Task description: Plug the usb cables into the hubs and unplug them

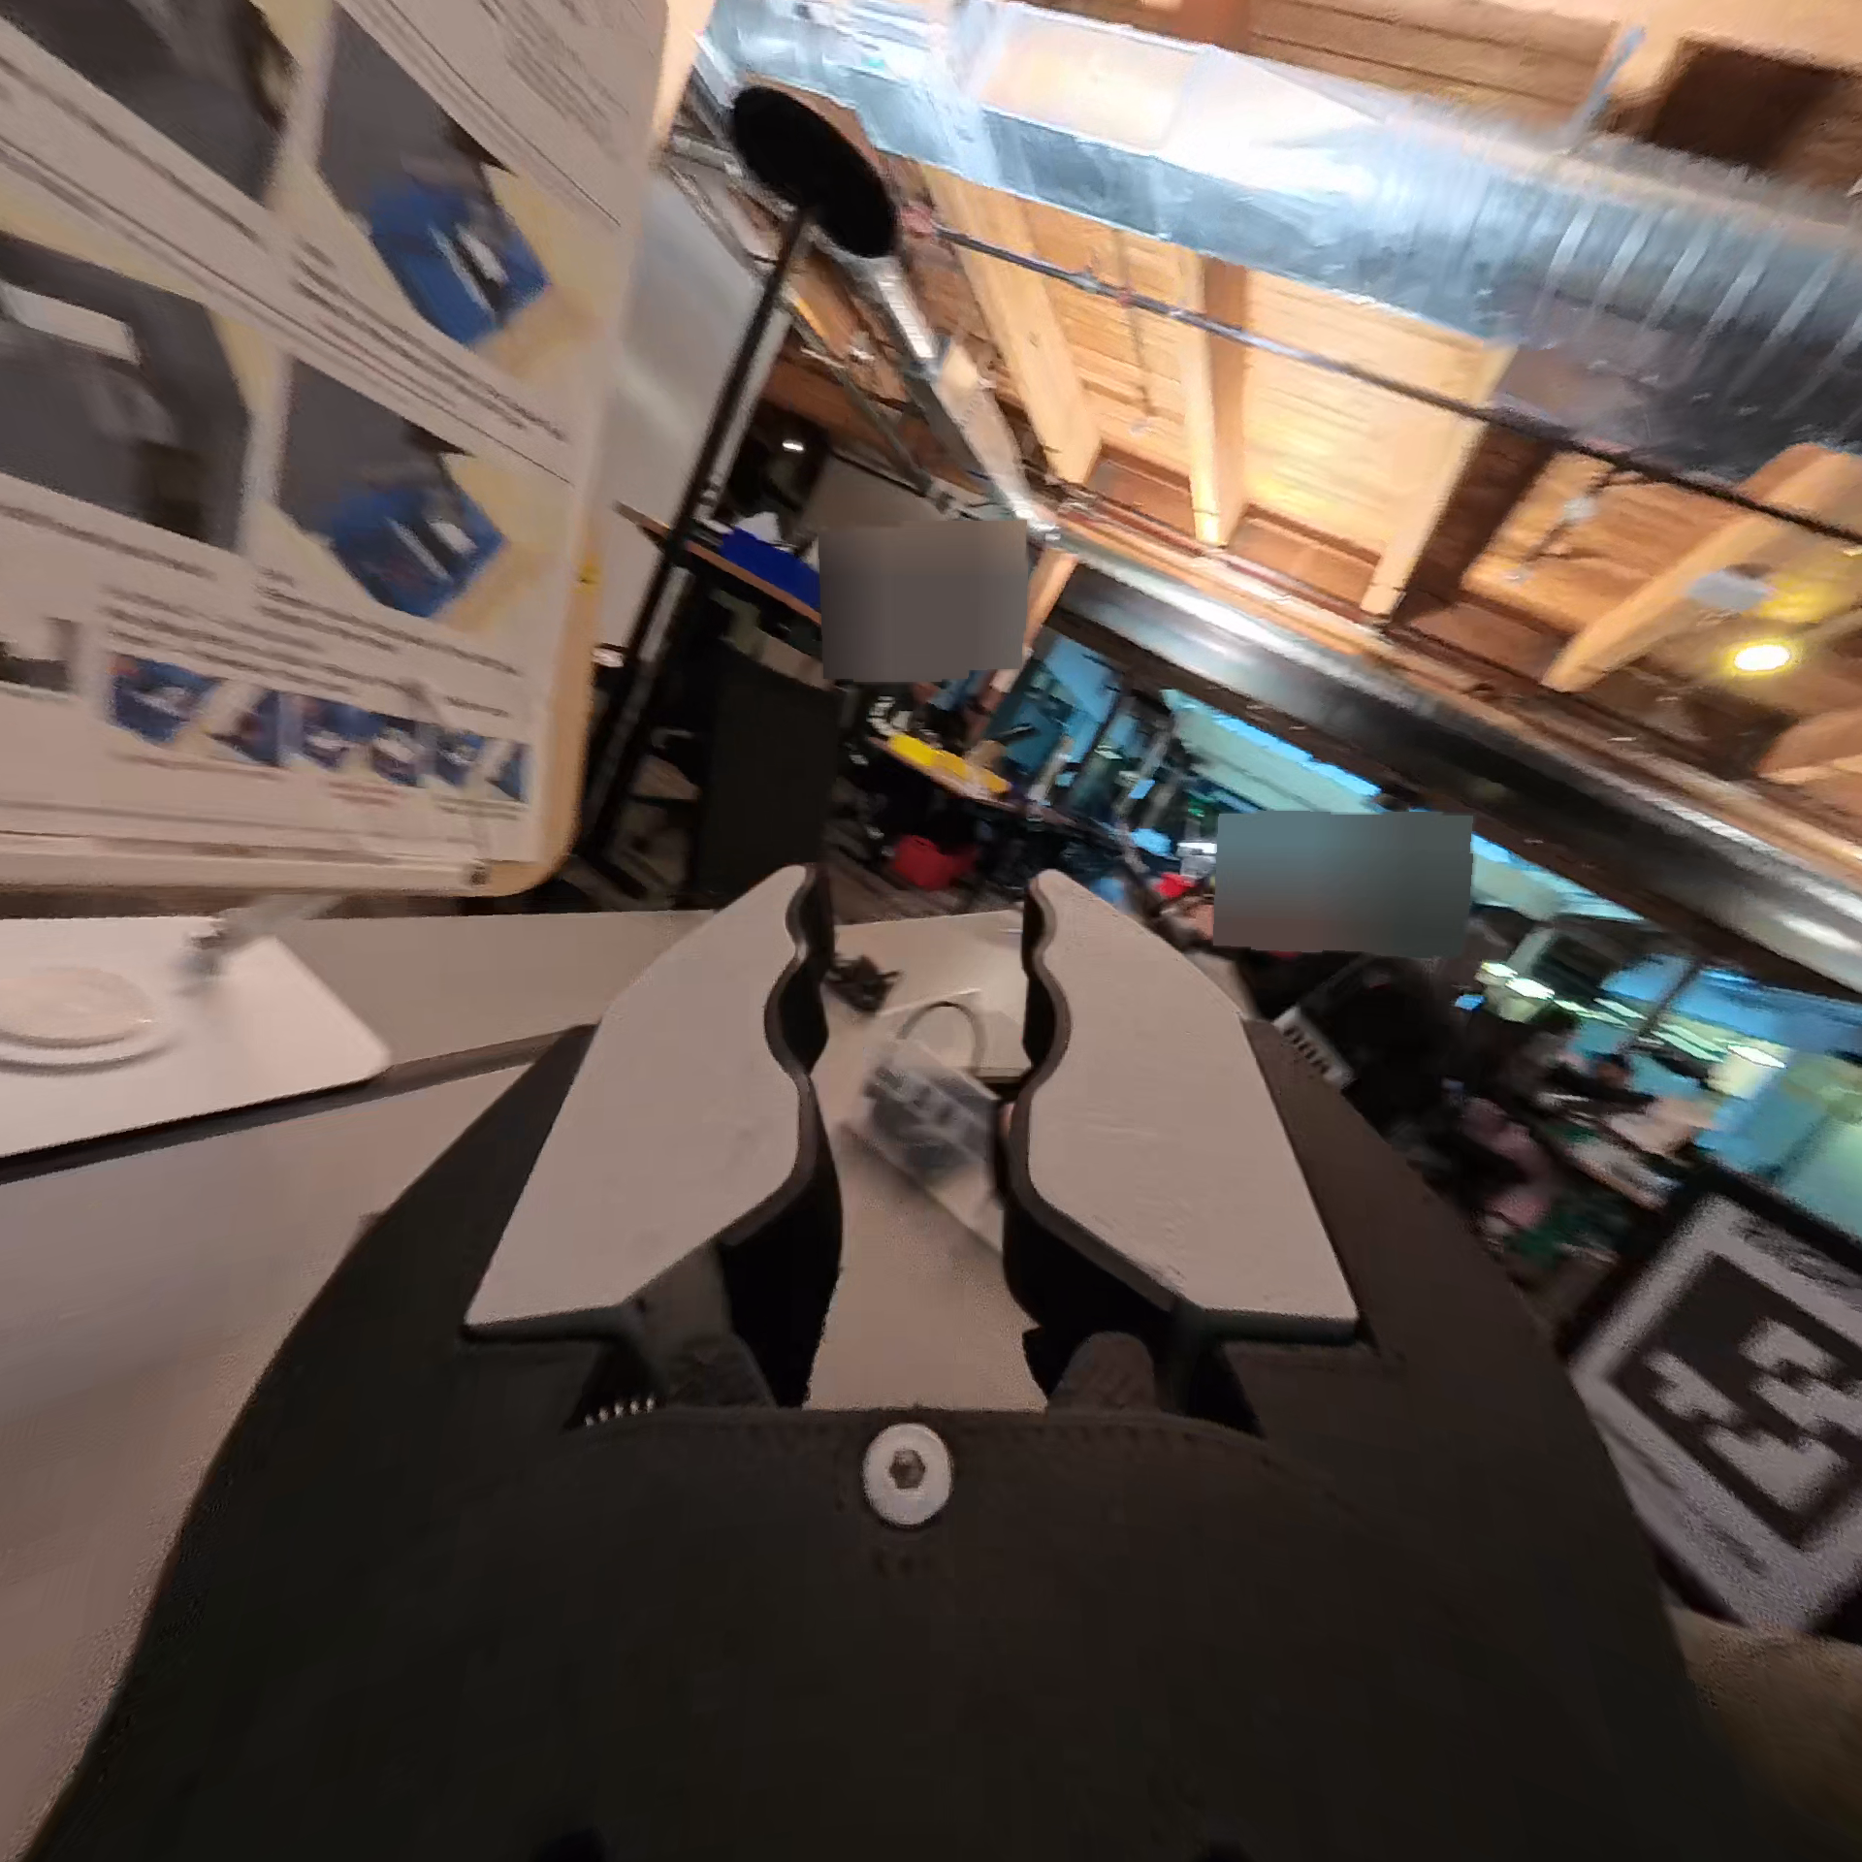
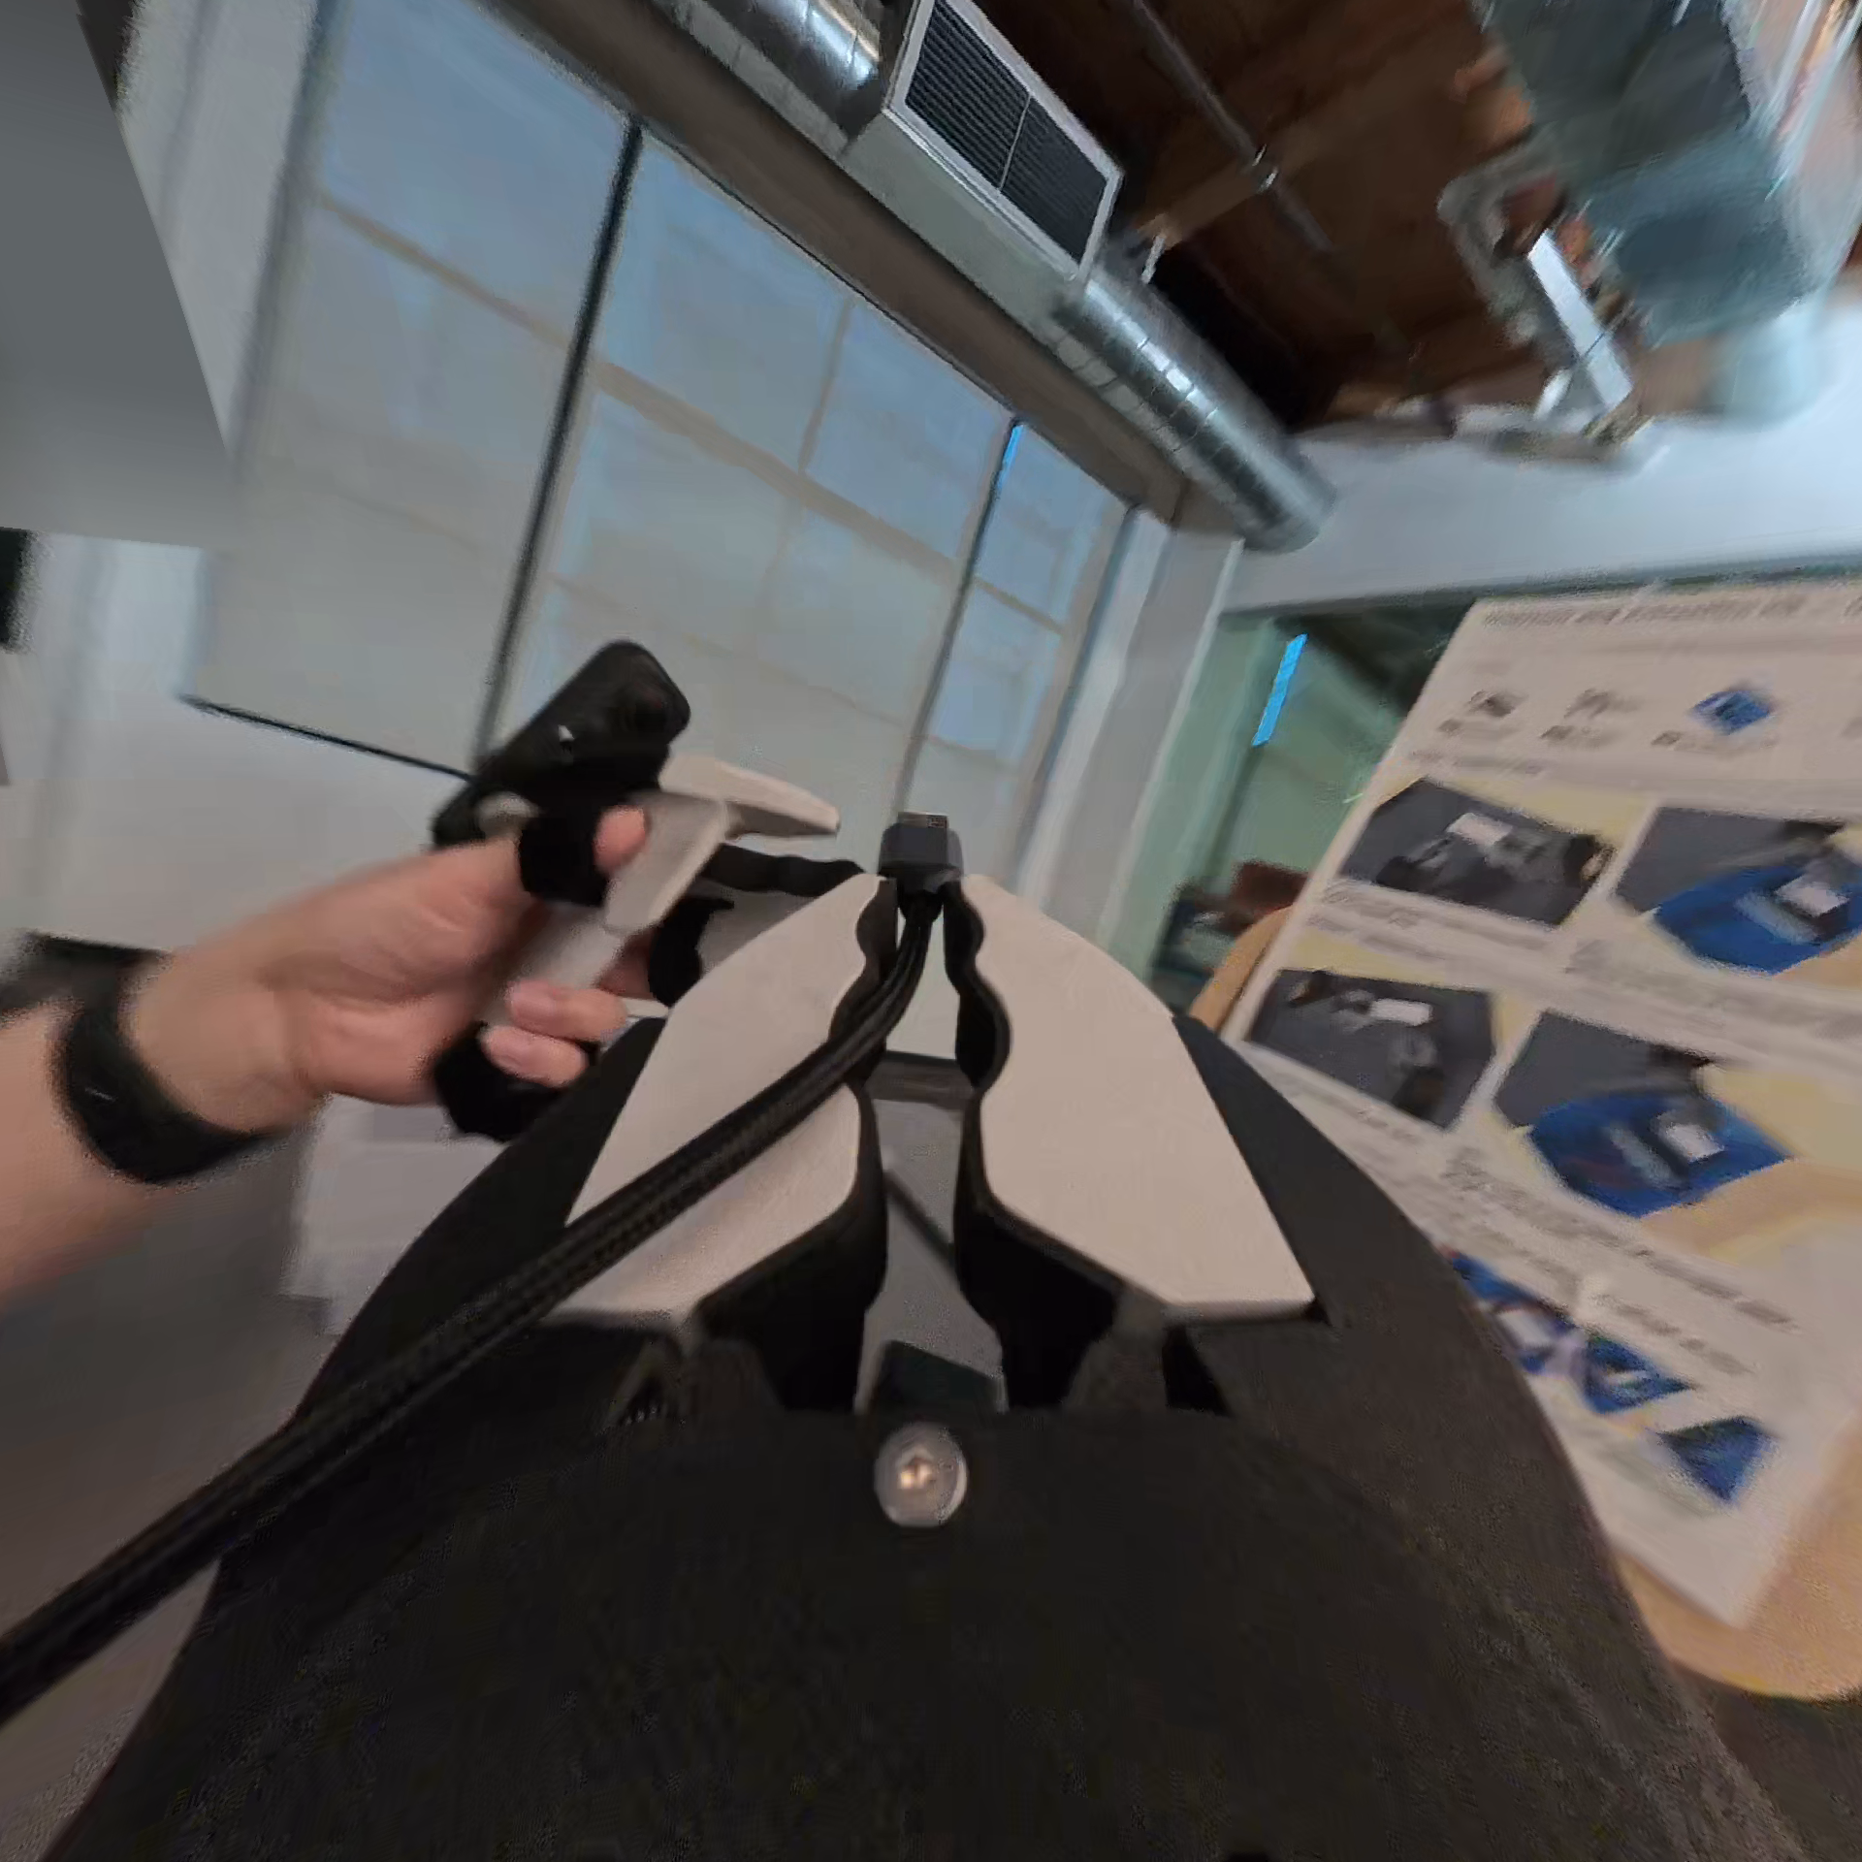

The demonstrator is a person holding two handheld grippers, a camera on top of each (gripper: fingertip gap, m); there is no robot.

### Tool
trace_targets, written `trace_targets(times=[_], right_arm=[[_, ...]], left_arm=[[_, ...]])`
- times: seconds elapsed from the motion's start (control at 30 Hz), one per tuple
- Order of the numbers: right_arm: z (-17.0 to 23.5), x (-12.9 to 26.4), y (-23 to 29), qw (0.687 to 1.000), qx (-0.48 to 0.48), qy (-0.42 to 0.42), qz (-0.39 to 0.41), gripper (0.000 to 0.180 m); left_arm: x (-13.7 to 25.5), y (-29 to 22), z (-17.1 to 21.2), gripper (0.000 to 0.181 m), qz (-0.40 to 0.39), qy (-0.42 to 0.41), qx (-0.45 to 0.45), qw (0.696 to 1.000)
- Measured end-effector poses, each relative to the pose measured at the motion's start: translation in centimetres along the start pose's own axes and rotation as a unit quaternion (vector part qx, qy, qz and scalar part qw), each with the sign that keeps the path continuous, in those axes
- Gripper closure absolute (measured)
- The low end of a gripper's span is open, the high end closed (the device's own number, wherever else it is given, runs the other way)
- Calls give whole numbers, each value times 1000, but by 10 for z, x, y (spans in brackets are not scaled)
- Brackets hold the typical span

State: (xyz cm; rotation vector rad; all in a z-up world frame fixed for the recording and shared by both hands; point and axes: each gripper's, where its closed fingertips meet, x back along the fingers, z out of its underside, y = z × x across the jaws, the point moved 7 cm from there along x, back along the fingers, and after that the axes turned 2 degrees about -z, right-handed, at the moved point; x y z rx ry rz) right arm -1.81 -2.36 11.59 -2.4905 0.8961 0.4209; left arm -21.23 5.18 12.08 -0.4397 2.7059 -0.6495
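Note:
In the right wrist view my right gripper (image 2: 922,892) is shut on a black braided USB cable (image 2: 605,1199), just behind its dark plug (image 2: 919,841). The plug sticks out past the fingertips and is held up in the air, tilted upward. The cable trails down to the lower left. A person's hand (image 2: 333,987) holds the other gripper's handle just left of it. In the left wrist view my left gripper (image 1: 922,887) is open and empty above the grey table (image 1: 202,1310). A blurred clear bag with grey and white items (image 1: 922,1098) lies between its fingers. No hub shows clearly.
A poster board (image 1: 302,453) stands at the table's left, and it also shows in the right wrist view (image 2: 1612,1008). A white stand base (image 1: 151,1028) lies under it. A black lamp pole (image 1: 725,484) rises behind. A black-and-white marker board (image 1: 1733,1411) is at right. Across from one pair of fingers to the other is roughly 10 cm.

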Motion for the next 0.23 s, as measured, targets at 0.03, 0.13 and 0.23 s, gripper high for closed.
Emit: trace_targets(times=[0.03, 0.13, 0.23], right_arm=[[-5, 3, -7, 999, -46, -2, -27, 171], [-14, 11, -21, 964, -214, -1, -155, 171], [-25, 23, -27, 879, -378, -38, -288, 171]], left_arm=[[2, 6, 0, 148, -30, 7, -4, 1000], [3, 19, 5, 153, -57, 19, 21, 998], [-3, 37, 19, 155, -62, 24, 52, 996]])
